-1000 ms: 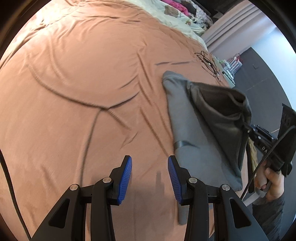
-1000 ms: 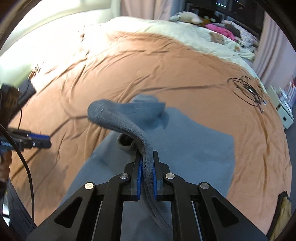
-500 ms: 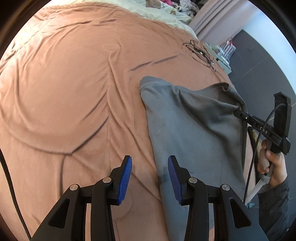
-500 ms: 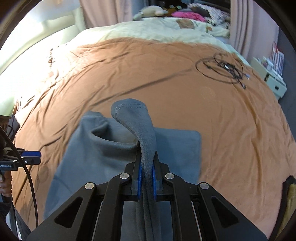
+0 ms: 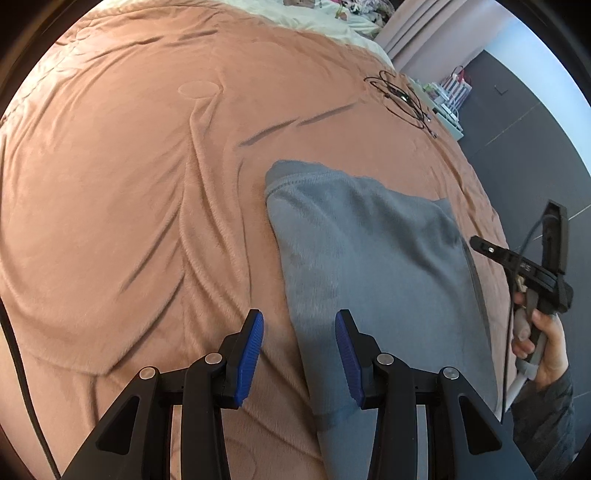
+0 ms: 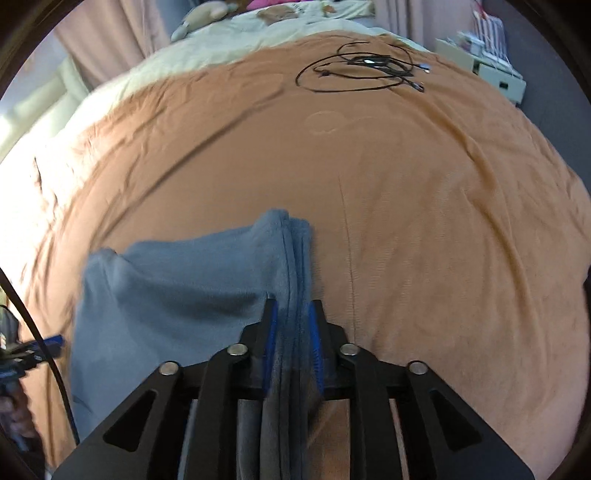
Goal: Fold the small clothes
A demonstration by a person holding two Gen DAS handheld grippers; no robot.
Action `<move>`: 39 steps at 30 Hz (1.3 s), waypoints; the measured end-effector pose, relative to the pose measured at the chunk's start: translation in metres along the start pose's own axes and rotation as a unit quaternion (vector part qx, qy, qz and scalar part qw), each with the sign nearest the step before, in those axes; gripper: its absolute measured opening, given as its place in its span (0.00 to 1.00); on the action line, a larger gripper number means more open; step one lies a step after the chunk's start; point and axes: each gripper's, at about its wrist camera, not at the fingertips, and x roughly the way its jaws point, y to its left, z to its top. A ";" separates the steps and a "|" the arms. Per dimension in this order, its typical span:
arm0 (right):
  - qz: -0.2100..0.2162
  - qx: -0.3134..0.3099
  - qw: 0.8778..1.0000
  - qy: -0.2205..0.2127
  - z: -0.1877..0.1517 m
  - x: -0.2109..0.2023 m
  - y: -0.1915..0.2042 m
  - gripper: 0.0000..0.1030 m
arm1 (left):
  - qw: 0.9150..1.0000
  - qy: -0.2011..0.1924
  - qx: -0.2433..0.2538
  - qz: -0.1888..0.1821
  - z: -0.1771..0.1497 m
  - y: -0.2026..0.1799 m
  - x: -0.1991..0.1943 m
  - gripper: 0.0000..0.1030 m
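right gripper jaws just opening, grey garment edge between | left gripper empty

Your left gripper & right gripper: black frames, ribbed blue pads, silver screws. Black cable runs beside. You wear dark grey sleeve.

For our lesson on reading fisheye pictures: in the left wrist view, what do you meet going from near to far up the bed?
Left gripper with open jaws → grey fleece garment lying on the brown bedspread → tangled black cable → pale cream bedding at the far end.
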 end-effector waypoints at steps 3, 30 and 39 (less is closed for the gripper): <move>0.035 -0.007 0.999 0.008 -0.001 -0.002 0.008 0.32 | 1.000 -0.005 0.003 0.003 0.007 -0.002 0.005 0.41; -0.006 -0.004 1.000 0.008 0.007 0.020 0.014 0.02 | 0.997 -0.014 -0.012 0.077 0.044 0.006 0.045 0.41; 0.030 0.001 1.000 0.008 0.000 0.001 0.009 0.47 | 0.999 -0.012 -0.014 0.029 0.048 0.010 0.030 0.41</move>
